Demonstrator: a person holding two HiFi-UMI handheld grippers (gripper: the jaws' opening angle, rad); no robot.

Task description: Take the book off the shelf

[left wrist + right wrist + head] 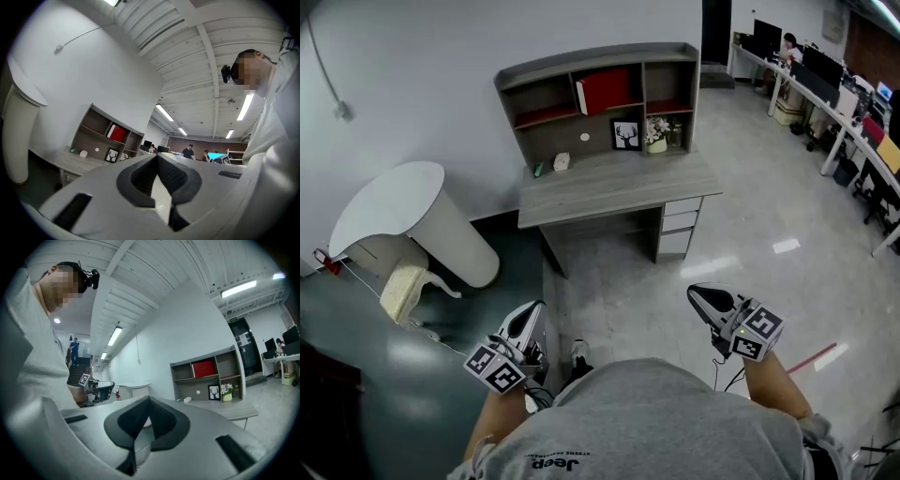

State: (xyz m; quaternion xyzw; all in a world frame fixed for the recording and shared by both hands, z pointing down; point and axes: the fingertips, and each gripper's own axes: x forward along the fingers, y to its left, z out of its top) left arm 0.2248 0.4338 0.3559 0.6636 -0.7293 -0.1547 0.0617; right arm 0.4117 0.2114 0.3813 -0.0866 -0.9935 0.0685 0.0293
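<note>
A red book (605,91) stands in the middle compartment of the grey shelf unit (596,58) on top of a grey desk (614,183), some way ahead of me. It also shows small in the left gripper view as the book (118,134) and in the right gripper view as the book (204,368). My left gripper (534,307) is held low at my left side, far from the shelf, jaws shut with nothing in them. My right gripper (694,292) is at my right side, also shut and empty. Both point toward the desk.
On the desk stand a framed deer picture (626,134), a flower pot (656,136) and a small white object (562,162). A white rounded table (394,211) stands at the left by the wall. Office desks with monitors (834,94) line the right. Glossy floor lies between me and the desk.
</note>
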